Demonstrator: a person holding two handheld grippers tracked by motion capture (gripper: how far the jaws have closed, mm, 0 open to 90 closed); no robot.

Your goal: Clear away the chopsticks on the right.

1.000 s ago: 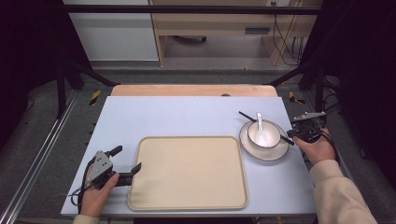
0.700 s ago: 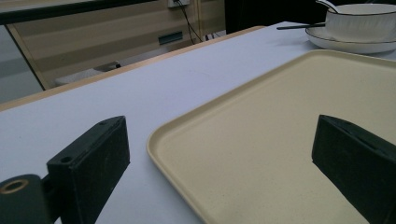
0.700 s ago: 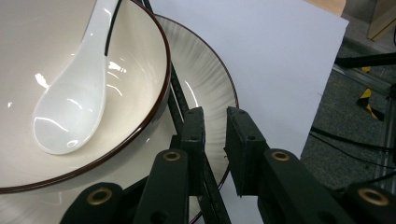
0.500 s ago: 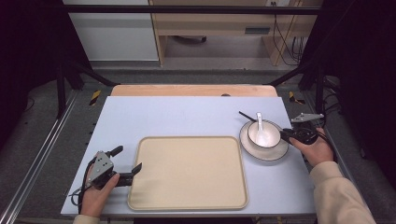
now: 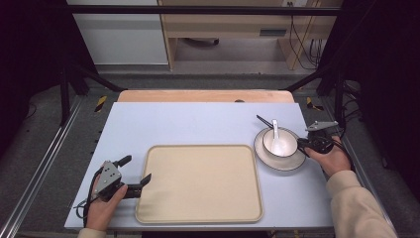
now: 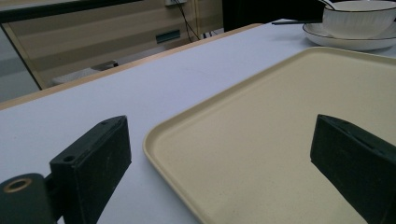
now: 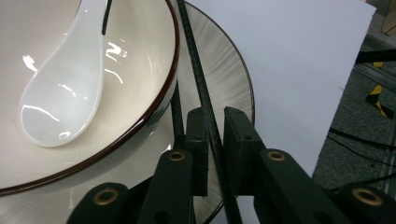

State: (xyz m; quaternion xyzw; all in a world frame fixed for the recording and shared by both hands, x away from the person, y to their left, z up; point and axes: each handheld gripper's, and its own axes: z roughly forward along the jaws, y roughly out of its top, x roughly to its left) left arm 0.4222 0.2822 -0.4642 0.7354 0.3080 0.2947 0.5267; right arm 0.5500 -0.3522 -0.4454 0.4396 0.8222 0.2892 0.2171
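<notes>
High view: one tray, one bowl, right tool clamping chopsticks (two), left tool wide apart, empty.

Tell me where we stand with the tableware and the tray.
Done: nothing is on the tray yet. In hand: the right gripper is shut on a chopstick lying over the plate. The left gripper is open at the tray's corner. Left: bowl and spoon sit on the plate.
</notes>
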